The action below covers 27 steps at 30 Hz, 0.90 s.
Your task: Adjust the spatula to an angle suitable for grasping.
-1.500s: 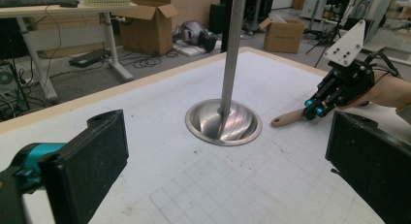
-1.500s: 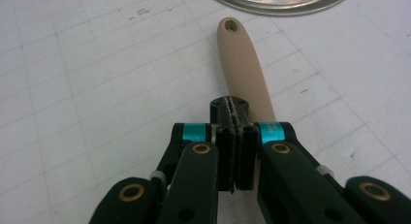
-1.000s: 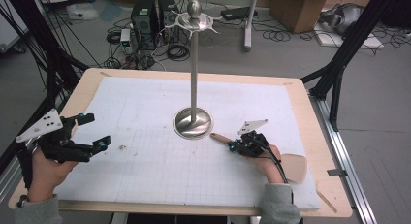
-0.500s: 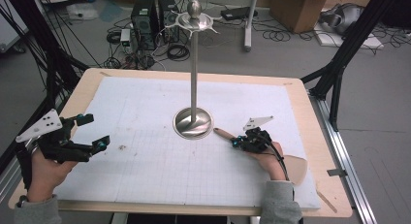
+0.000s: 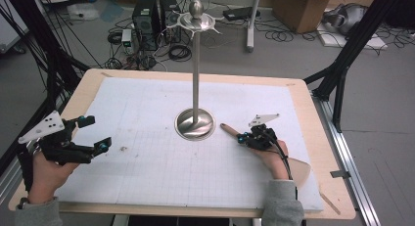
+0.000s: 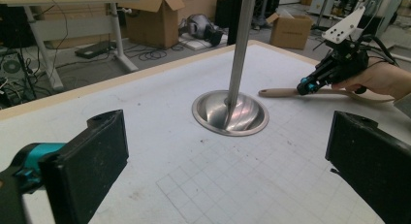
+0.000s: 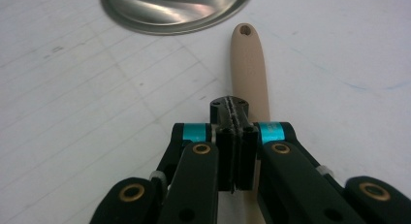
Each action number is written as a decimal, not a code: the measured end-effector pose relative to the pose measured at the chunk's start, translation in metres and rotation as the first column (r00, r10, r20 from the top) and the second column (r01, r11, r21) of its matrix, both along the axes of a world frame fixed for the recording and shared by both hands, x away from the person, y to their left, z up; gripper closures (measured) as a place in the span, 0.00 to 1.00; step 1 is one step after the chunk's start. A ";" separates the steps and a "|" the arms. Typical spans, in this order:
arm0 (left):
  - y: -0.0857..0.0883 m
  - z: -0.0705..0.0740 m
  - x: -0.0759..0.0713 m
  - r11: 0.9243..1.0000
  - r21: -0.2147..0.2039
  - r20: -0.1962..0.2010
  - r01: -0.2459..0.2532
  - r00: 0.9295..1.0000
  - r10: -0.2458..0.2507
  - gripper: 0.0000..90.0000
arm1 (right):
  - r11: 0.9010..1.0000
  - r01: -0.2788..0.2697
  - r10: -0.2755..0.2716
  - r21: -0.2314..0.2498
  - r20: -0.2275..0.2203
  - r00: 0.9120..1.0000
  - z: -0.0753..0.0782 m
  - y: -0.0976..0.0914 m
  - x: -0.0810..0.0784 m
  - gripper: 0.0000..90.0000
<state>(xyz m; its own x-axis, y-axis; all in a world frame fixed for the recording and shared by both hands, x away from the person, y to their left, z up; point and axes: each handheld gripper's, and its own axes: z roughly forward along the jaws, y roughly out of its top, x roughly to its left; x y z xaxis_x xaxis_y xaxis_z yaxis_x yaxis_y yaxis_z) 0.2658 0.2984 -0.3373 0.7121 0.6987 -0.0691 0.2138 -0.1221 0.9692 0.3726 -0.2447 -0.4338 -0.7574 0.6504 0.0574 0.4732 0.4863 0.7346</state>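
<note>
Currently the right claw [image 5: 243, 138] sits low over the white gridded surface [image 5: 147, 118] with its jaws pressed together and nothing between them; in the right gripper view the closed tips hover just above the handle of a wooden spatula [image 7: 249, 64], which lies flat on the surface and runs out ahead of the claw, its holed end just short of the round steel base of a tall metal stand [image 5: 195, 124]. Whether the tips touch the handle cannot be told. The spatula's broad blade lies behind the claw, under the person's right wrist. Well apart to that claw's left, the left claw [image 5: 90, 134] is held above the surface with its jaws spread wide, empty, pointing toward the stand.
</note>
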 end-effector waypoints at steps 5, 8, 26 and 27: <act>-0.001 0.000 -0.001 1.000 0.003 0.005 0.004 1.000 -0.004 0.02 | 0.999 0.035 -0.035 0.006 0.006 0.999 0.000 -0.003 0.001 1.00; -0.002 0.000 0.000 1.000 0.005 0.002 0.003 1.000 -0.003 0.02 | 0.998 0.061 -0.061 0.001 0.014 0.998 0.000 -0.005 0.002 1.00; -0.002 -0.001 0.003 1.000 0.008 -0.003 0.006 1.000 -0.006 0.02 | 0.998 0.047 -0.049 0.041 0.049 0.998 0.020 -0.015 -0.011 1.00; -0.003 -0.001 0.003 1.000 0.006 -0.003 0.008 1.000 -0.008 0.02 | 0.998 0.046 -0.049 0.042 0.052 0.997 0.023 -0.017 -0.014 1.00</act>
<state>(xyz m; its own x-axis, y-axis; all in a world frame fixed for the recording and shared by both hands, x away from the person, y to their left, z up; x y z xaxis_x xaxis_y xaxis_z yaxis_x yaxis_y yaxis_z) 0.2690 0.2953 -0.3386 0.7175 0.6933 -0.0675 0.2159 -0.1292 0.9678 0.3589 -0.2620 -0.4113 -0.7285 0.6836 0.0457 0.4553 0.4332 0.7779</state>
